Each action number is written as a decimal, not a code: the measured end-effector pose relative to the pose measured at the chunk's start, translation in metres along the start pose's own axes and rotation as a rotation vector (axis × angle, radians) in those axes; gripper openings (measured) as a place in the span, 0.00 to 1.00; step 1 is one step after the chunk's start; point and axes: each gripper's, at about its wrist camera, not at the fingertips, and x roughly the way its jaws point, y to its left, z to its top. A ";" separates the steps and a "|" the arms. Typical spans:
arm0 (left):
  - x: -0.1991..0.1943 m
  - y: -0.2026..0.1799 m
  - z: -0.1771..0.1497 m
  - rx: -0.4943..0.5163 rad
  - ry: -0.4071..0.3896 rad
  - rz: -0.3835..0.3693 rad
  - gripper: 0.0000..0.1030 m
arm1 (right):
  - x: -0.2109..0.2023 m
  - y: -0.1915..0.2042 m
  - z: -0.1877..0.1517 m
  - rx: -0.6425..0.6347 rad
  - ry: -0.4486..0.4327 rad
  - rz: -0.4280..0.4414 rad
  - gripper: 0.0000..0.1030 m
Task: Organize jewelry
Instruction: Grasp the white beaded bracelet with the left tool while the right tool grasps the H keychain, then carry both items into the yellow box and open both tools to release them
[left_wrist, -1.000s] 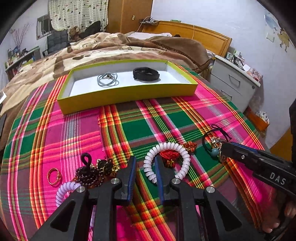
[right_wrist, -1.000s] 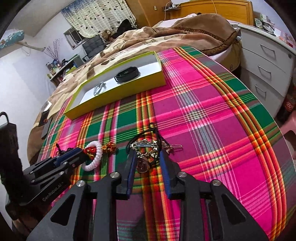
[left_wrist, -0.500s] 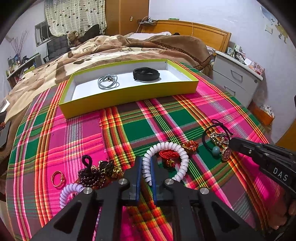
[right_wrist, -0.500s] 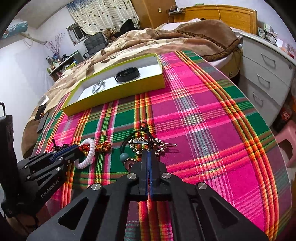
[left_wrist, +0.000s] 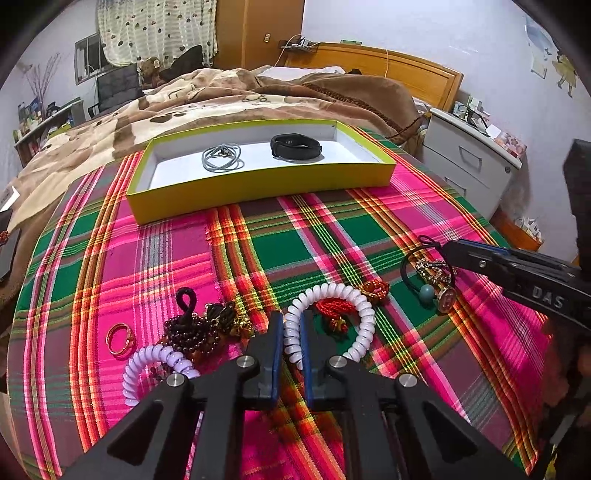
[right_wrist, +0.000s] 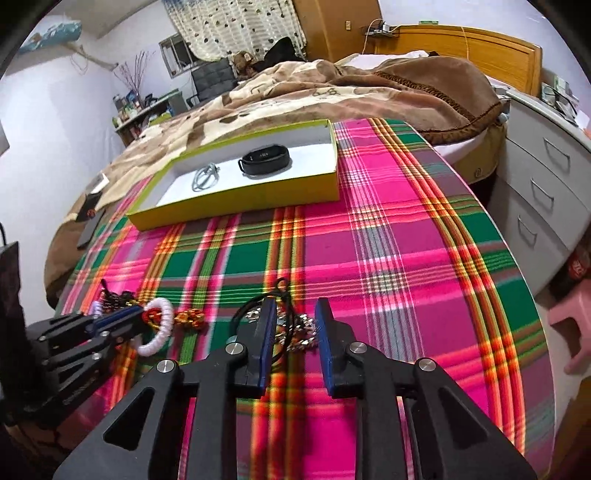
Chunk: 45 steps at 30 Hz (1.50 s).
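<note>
My left gripper (left_wrist: 290, 322) is shut on the near-left side of a white spiral coil band (left_wrist: 364, 314), which lies on the plaid cloth around a red knotted cord (left_wrist: 334, 308). My right gripper (right_wrist: 295, 310) has its jaws opening. A black cord bracelet with metal charms (right_wrist: 301, 330) lies between them and the pads do not press on it. The left wrist view shows the same bracelet (left_wrist: 432, 273) at the right gripper's (left_wrist: 448, 246) tip. The yellow box (left_wrist: 258, 184) at the back holds a grey cord loop (left_wrist: 221, 157) and a black band (left_wrist: 295, 146).
A gold ring (left_wrist: 120, 338), a dark bead bracelet (left_wrist: 192, 328), a lilac coil band (left_wrist: 155, 365) and an orange knot (left_wrist: 375, 288) lie near the left gripper. A white nightstand (right_wrist: 546, 192) and a pink stool (right_wrist: 572, 317) stand past the cloth's right edge.
The left gripper closed on the white coil band and has kept it since. The right gripper shut at the charm bracelet, then opened again with a slight roll.
</note>
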 end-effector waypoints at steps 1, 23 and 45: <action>0.000 0.000 0.000 0.001 0.000 -0.001 0.08 | 0.005 -0.002 0.002 0.001 0.013 0.000 0.21; -0.008 0.004 -0.005 -0.024 -0.007 -0.015 0.08 | 0.000 0.005 0.005 -0.070 0.045 0.039 0.06; -0.060 0.005 0.001 -0.027 -0.107 -0.046 0.08 | -0.063 0.039 0.013 -0.102 -0.099 0.094 0.06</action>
